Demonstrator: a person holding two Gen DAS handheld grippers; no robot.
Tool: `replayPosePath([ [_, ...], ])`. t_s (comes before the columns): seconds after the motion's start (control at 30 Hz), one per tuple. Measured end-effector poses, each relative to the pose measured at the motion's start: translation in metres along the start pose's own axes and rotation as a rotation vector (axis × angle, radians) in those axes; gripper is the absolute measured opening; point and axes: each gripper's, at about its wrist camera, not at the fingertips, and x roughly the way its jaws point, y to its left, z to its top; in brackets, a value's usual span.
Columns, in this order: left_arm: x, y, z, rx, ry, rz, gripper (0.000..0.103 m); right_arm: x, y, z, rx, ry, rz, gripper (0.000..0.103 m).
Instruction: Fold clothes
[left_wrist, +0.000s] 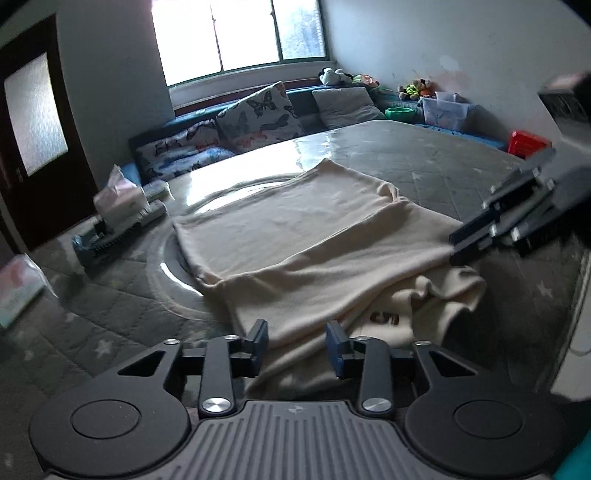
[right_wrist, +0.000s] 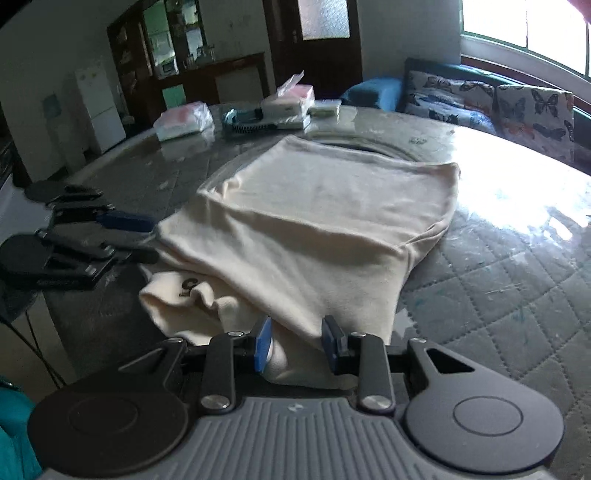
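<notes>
Garment (left_wrist: 306, 236): lies folded on the table (left_wrist: 424, 162), its upper layer over a bunched lower layer at the near edge.
Left gripper (left_wrist: 296, 341): at the garment's near edge, fingers apart, cloth between them.
Right gripper (right_wrist: 295, 345): at the garment's other near corner, fingers apart over the cloth.
Tissue pack (left_wrist: 118, 201): on the table, left of the garment.
Hairbrush (left_wrist: 107, 243): just before the tissue pack.
Cushions (left_wrist: 258, 114): behind the table, under the window (left_wrist: 236, 33).

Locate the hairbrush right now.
In the right wrist view the hairbrush lies at the table's far edge, beyond the cream garment, beside the tissue packs.
</notes>
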Motion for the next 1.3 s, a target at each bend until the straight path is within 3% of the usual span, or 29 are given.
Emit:
replayPosePath([
  [0.27, -0.013, -0.025, -0.018, 0.148, -0.005, -0.003, 0.043, -0.005, 0.000, -0.011, 0.006, 0.020, 0.014, 0.030],
  [0.6, -0.007, -0.037, -0.024, 0.226, -0.026, -0.014, 0.043, -0.019, -0.010, -0.013, 0.031, 0.000, -0.037, 0.031],
  [0.67, -0.004, -0.038, -0.024, 0.227, -0.025, -0.025, 0.043, -0.022, -0.008, -0.011, 0.015, -0.010, -0.047, 0.040],
  [0.83, 0.002, -0.046, -0.025, 0.264, -0.053, -0.045, 0.039, -0.020, 0.001, -0.014, -0.049, 0.011, -0.053, 0.040],
  [0.9, 0.004, -0.047, -0.024, 0.262, -0.065, -0.058, 0.026, -0.022, 0.005, -0.016, -0.078, 0.014, -0.057, 0.041],
  [1.0, 0.004, -0.045, -0.020, 0.240, -0.088, -0.058, 0.013, -0.029, 0.015, -0.019, -0.171, 0.008, -0.073, 0.053],
  [1.1, 0.001, -0.034, -0.007, 0.176, -0.114, -0.065, 0.011, -0.032, 0.023, -0.023, -0.259, 0.006, -0.078, 0.055],
  [1.23, 0.004, -0.015, 0.013, 0.076, -0.128, -0.079, 0.010, -0.024, 0.032, -0.026, -0.347, -0.002, -0.070, 0.067],
  [1.3, 0.009, -0.009, 0.020, 0.043, -0.126, -0.087, 0.010, -0.013, 0.039, -0.026, -0.397, -0.025, -0.086, 0.067],
])
